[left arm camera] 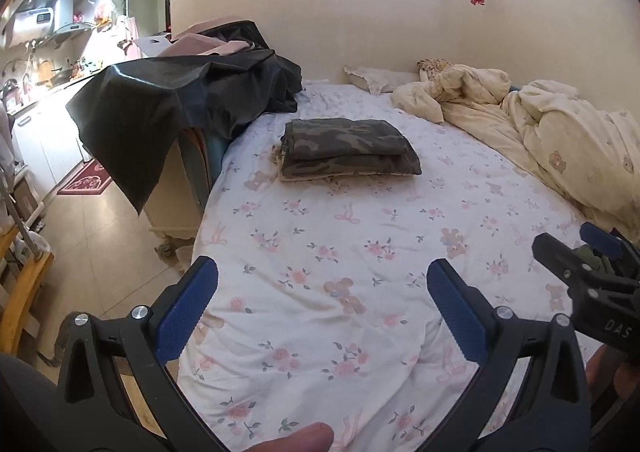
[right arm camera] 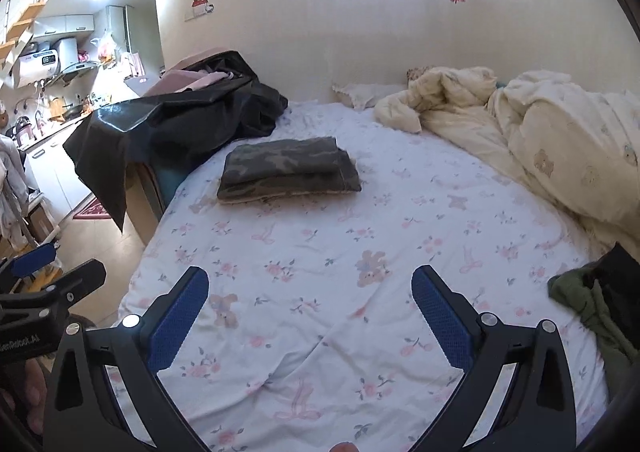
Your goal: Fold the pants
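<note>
Camouflage pants (left arm camera: 349, 148) (right arm camera: 289, 171) lie folded into a thick rectangular stack on the flowered bed sheet (left arm camera: 320, 252) (right arm camera: 320, 252), toward the far left of the bed. My left gripper (left arm camera: 322, 284) hovers open over the near part of the sheet, well short of the stack, with nothing between its blue pads. My right gripper (right arm camera: 310, 290) is open too, at a similar distance, and holds nothing. Each gripper shows at the edge of the other's view.
A cream quilt (left arm camera: 540, 132) (right arm camera: 560, 140) is bunched along the right and back of the bed. Black clothing (left arm camera: 168, 100) (right arm camera: 168, 124) drapes over furniture left of the bed. A green garment (right arm camera: 592, 308) lies at the near right. Tiled floor and a kitchen sit to the left.
</note>
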A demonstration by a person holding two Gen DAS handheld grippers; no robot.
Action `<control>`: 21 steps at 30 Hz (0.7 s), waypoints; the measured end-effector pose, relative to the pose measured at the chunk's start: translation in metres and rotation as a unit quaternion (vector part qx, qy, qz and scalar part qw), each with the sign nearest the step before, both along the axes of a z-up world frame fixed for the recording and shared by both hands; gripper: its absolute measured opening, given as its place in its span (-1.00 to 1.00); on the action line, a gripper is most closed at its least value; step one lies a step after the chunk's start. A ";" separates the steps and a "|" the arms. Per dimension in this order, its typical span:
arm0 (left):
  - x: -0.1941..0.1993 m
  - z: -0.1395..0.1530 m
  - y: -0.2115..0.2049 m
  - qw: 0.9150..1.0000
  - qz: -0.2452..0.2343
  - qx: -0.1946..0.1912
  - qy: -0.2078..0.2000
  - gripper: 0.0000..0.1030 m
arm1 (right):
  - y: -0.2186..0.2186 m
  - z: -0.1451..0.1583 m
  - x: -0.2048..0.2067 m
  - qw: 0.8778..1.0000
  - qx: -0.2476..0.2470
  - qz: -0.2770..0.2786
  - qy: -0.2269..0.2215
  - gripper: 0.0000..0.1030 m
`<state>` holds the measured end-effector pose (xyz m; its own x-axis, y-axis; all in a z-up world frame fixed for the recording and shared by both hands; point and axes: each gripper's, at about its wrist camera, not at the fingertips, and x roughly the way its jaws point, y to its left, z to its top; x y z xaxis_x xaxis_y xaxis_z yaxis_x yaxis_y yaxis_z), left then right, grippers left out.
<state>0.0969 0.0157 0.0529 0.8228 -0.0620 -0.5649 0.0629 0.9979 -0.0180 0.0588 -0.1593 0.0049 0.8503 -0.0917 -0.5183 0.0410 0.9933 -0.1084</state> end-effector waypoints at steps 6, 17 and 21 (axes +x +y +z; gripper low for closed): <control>0.002 -0.003 -0.003 1.000 0.001 0.007 -0.001 1.00 | -0.002 0.001 -0.002 1.000 -0.001 -0.002 -0.004 1.00; 0.000 -0.001 -0.005 1.000 0.001 0.006 -0.004 1.00 | -0.005 0.003 -0.001 1.000 0.002 0.000 -0.003 1.00; 0.000 -0.001 -0.004 1.000 0.000 0.006 -0.004 1.00 | -0.004 0.003 -0.004 1.000 0.002 0.000 -0.006 1.00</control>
